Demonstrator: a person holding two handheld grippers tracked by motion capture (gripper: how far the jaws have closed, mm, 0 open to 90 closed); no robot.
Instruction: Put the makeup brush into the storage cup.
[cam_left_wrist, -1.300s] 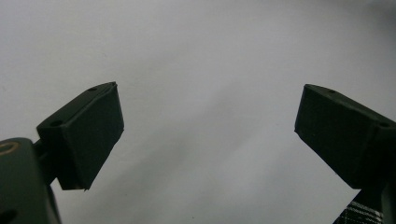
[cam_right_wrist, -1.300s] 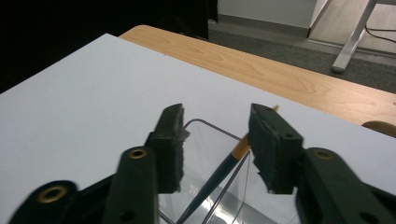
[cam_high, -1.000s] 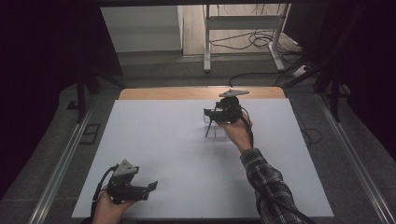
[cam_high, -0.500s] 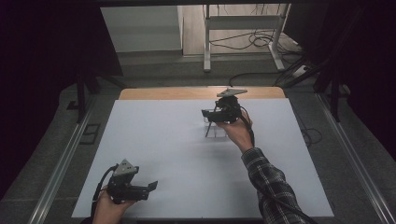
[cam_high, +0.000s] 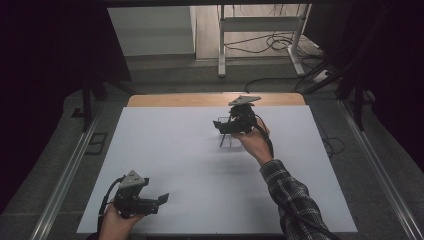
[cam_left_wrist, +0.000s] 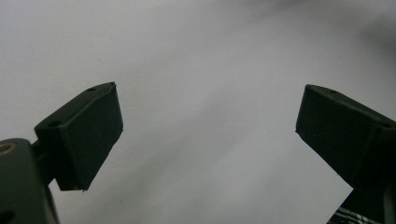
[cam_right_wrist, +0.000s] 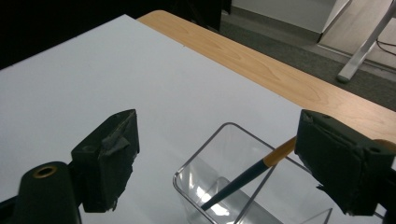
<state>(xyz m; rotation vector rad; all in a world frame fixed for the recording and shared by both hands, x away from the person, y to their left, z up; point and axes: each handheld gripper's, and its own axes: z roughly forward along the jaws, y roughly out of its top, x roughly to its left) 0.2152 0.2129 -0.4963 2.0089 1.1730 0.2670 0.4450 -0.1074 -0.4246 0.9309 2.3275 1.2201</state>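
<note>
The right gripper (cam_right_wrist: 215, 163), its jaws just opened, is held above a clear container (cam_right_wrist: 243, 186) on the desk (cam_high: 165, 150). A brush (cam_right_wrist: 247, 175) is seen leaning inside, apparently released. Withdrawal upward seems called for next. The left gripper (cam_left_wrist: 208, 126) is held open, empty.

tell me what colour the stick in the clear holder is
The stick is dark blue with an orange-yellow upper part; right gripper view.
</note>
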